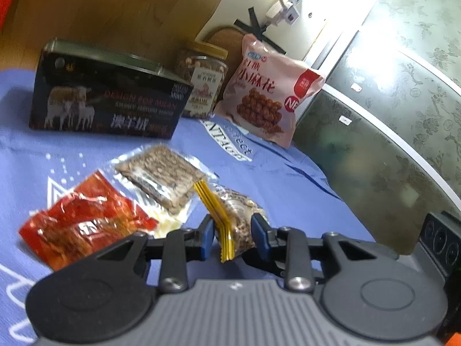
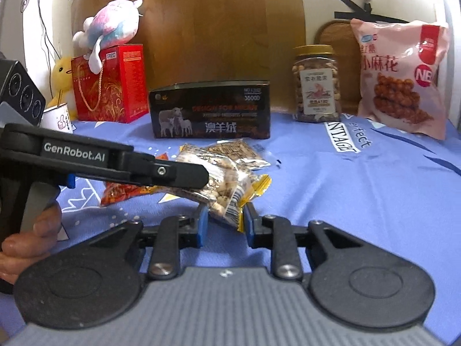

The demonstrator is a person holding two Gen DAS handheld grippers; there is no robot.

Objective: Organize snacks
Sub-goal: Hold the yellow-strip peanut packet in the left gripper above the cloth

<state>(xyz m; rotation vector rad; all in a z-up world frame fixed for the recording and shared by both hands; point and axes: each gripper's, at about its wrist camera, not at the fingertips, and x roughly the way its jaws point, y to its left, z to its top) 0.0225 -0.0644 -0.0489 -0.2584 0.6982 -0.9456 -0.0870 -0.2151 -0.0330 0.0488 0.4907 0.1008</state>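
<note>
Left gripper (image 1: 232, 238) and right gripper (image 2: 223, 226) both narrowly parted.

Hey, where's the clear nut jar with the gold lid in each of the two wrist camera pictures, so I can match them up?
Left wrist view: the nut jar stands upper centre, between the dark box and the pink snack bag.
Right wrist view: the nut jar stands right of centre, again between the dark box and the pink snack bag.
Shared landmark: the dark box with the sheep picture.

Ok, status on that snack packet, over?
Left gripper shut on gold-edged packet, held above cloth. Right gripper jaws around its lower end, grip unclear. Red packet alongside, not blocking.
</note>
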